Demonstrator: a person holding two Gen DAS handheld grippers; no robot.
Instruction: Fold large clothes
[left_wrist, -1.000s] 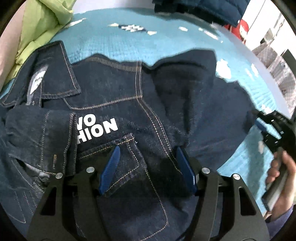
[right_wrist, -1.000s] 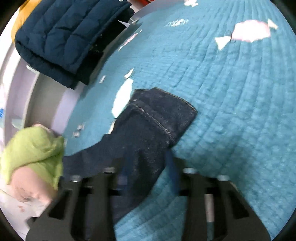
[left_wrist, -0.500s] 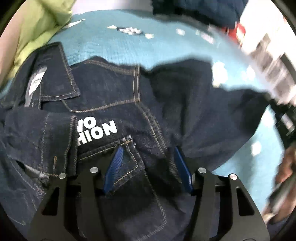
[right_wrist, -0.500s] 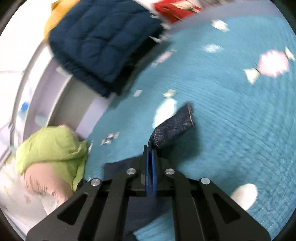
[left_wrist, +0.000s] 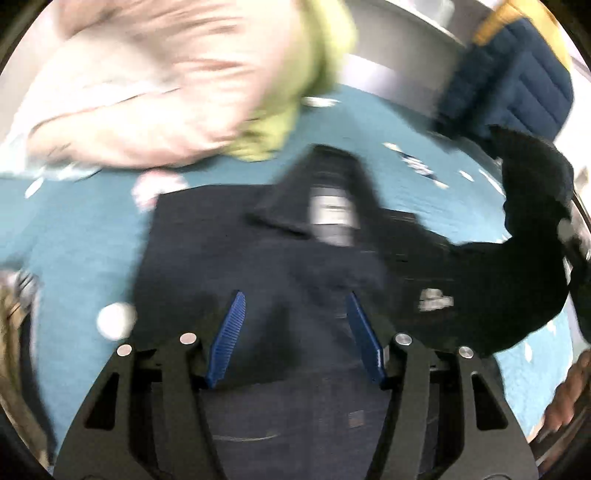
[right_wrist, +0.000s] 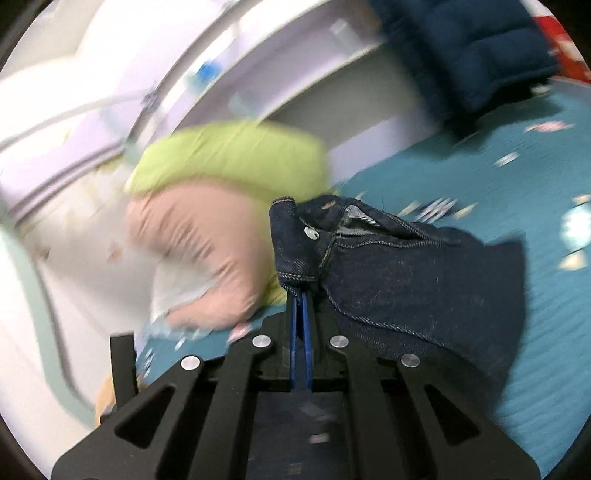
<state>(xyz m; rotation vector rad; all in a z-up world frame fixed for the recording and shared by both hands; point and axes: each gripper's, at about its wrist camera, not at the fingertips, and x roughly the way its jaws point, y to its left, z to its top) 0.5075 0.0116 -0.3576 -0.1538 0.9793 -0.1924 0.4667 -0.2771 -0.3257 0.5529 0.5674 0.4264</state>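
A dark denim jacket (left_wrist: 295, 266) lies spread on the teal quilt (left_wrist: 74, 236), its collar and white label (left_wrist: 332, 218) toward the far side. My left gripper (left_wrist: 295, 332) is open just above the jacket's body, holding nothing. My right gripper (right_wrist: 300, 299) is shut on the cuff of the jacket's sleeve (right_wrist: 406, 273) and holds it lifted above the quilt (right_wrist: 554, 314). In the left wrist view that raised sleeve (left_wrist: 532, 206) arches up at the right. Both views are blurred by motion.
A pile of pink and lime-green bedding (left_wrist: 155, 85) lies at the far left, also in the right wrist view (right_wrist: 221, 184). A folded navy puffer jacket (left_wrist: 513, 81) sits at the far right. A white bed frame (right_wrist: 184, 81) runs behind.
My right gripper closed on the sleeve cuff and lifted it up and over toward the jacket. My left gripper swung left, so the collar now faces it.
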